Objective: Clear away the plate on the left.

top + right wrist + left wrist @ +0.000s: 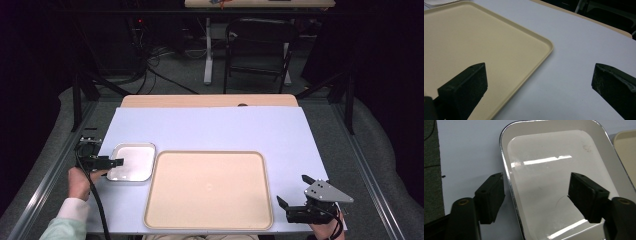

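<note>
The worktop is covered by a pale sheet. A beige tray is laid centrally, a small white metal tray touching its left. The small tray's rim is straddled by the left hand-held gripper, pads not touching; the right hand-held gripper is held open.

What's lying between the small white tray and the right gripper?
The big beige tray lies between the white tray and the right gripper, as the high view shows.

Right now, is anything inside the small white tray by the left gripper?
The small white tray looks empty: bare glossy bottom with light reflections. One of the left gripper fingers covers a small part of it.
</note>
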`<action>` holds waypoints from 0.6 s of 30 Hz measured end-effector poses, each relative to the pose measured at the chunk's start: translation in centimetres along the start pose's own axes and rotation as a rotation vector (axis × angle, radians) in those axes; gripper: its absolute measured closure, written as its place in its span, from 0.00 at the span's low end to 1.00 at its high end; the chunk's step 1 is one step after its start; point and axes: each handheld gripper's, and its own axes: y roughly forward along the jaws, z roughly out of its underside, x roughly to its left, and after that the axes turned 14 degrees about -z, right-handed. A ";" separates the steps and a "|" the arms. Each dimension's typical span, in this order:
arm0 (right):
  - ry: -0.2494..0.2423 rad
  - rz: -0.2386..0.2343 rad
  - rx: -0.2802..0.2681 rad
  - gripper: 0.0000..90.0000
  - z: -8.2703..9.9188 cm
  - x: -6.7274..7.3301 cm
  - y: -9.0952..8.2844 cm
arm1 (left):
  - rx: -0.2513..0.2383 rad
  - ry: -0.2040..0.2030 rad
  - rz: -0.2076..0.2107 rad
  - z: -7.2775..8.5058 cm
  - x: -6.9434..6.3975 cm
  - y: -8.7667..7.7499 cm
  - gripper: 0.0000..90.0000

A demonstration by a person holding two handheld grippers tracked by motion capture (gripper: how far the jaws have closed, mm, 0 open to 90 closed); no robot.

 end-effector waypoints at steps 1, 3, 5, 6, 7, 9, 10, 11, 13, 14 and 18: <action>-0.002 -0.001 0.002 0.00 0.0 0.0 0.0 | -0.004 -0.002 -0.001 0.0 0.0 0.0 0.37; -0.001 -0.001 0.005 0.00 0.0 0.0 0.0 | -0.002 0.006 -0.009 0.0 0.0 0.0 0.42; -0.003 0.001 0.008 0.00 0.0 -0.1 0.1 | -0.009 -0.001 -0.015 0.0 0.0 0.1 0.46; -0.003 0.001 0.008 0.00 0.0 -0.1 0.1 | -0.002 0.002 -0.018 0.0 0.0 0.2 0.46; -0.002 0.001 0.007 0.00 0.0 -0.1 0.0 | -0.003 0.001 -0.026 0.1 0.0 0.2 0.48; 0.000 0.002 0.005 0.00 0.0 0.0 0.0 | 0.011 -0.002 -0.025 0.1 0.2 0.4 0.51; 0.000 0.002 0.005 0.00 0.0 0.0 0.0 | 0.012 -0.007 -0.035 0.1 0.2 0.5 0.51; 0.000 0.001 0.009 0.00 0.0 0.0 0.0 | 0.022 -0.006 -0.041 0.2 0.3 0.6 0.51; 0.002 0.002 0.006 0.01 0.0 0.0 0.0 | 0.027 -0.016 -0.043 0.3 0.5 0.8 0.53; 0.002 0.003 0.009 0.01 0.0 -0.1 0.1 | 0.028 -0.026 -0.050 0.4 0.7 1.0 0.57; 0.002 0.001 0.010 0.01 0.0 0.0 0.1 | 0.028 -0.025 -0.061 0.4 0.7 1.0 0.63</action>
